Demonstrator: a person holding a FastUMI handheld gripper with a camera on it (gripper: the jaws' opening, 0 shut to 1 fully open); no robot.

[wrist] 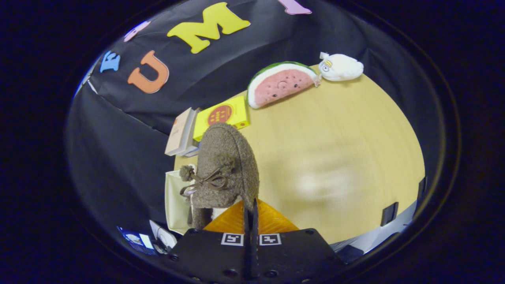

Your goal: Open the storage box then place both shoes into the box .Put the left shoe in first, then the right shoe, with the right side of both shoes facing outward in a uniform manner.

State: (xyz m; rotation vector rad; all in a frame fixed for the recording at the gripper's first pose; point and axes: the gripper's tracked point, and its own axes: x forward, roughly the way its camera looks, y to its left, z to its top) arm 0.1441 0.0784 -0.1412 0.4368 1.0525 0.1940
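Observation:
A brown fuzzy shoe [227, 165] with a small bow and a pompom hangs just ahead of my fingers, toe pointing away, lifted above the wooden table [335, 138]. My gripper [250, 215] is shut on the shoe's rear edge, the two fingers pressed almost together with the rim pinched between them. Below and beside the shoe, at the table's edge, a cream storage box [175, 201] is partly hidden by the shoe. I cannot tell whether this is the left or the right shoe.
Beyond the shoe lie a yellow flat box [223, 114] and a stack of books [181, 132]. A watermelon plush [282, 83] and a white plush [341, 67] sit at the table's far edge. A black clamp [389, 213] grips the near edge.

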